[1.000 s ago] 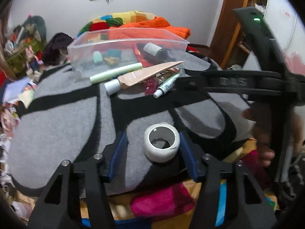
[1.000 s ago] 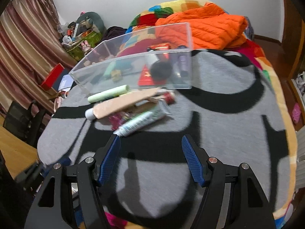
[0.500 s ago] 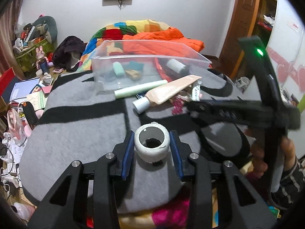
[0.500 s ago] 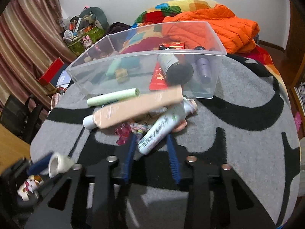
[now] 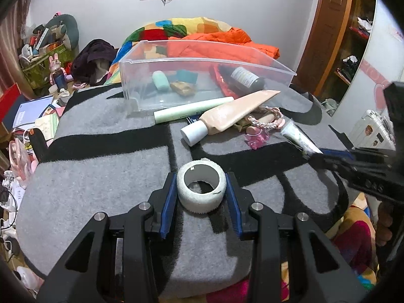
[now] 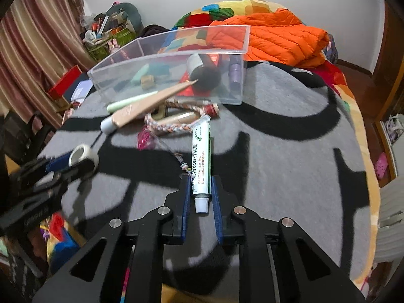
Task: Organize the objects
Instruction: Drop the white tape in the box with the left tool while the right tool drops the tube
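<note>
Left hand-held gripper (image 5: 201, 189) clamping tape roll (image 5: 201, 189), right hand-held gripper (image 6: 201, 197) pinching ointment tube (image 6: 201, 161), clear bin (image 5: 202, 80) beyond scattered tubes

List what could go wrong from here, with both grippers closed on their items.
1. The right gripper pinches the white-and-green tube only at its cap end; the long body may droop or slip when lifted.
2. A thin cord lies against the tube and runs to the pink bead charm; lifting might drag that pile.
3. The left gripper squeezes the hollow tape roll across its sides; it may deform or pop out on the way to the clear bin.
</note>
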Tool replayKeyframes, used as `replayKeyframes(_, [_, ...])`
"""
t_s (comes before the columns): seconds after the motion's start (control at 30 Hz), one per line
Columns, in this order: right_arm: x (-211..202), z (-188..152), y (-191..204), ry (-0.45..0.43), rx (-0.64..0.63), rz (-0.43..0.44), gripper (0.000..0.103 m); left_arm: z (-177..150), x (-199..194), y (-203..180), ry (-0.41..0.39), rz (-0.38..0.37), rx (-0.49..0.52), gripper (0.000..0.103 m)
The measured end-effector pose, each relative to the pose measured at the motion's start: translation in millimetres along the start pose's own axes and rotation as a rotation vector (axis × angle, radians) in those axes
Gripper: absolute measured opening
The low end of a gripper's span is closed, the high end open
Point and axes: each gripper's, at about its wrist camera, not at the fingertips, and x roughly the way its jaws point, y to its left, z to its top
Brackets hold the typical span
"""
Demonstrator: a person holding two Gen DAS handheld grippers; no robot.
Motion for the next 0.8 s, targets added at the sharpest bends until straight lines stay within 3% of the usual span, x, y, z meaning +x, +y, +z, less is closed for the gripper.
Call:
replayKeyframes(0.1, [-5,-3,1,0.014,-0.011,-0.011,0.018,0,0,-1,-0.005,0.007,0.004,0.037])
replayKeyframes(0.17, [-7,-2,0,0.006,0.001,-0.006,0.028,2,0,-1,-0.009,0.010,0.004,0.037])
replayKeyframes(0.27, [-6,6,-7,-0.017,0.039,0.009,0.035,7,-5,-1,-0.026,0.011,0.002,0.037])
replayKeyframes(0.43, [5,17,-14,-0.022,0.078,0.002,0.035,18,-15,1,-0.064,0.016,0.000,0.037])
replayKeyframes(0.6, [20,19,-9,-0.012,0.025,-0.033,0.035,31,-17,2,-0.083,0.019,-0.009,0.037])
replayKeyframes(0.7, [17,19,-7,-0.024,-0.002,-0.056,0.018,38,-17,2,-0.092,0.016,-0.013,0.037])
replayKeyframes(0.8, [13,23,-15,-0.029,0.031,-0.030,0.016,46,-17,3,-0.105,0.013,-0.012,0.037])
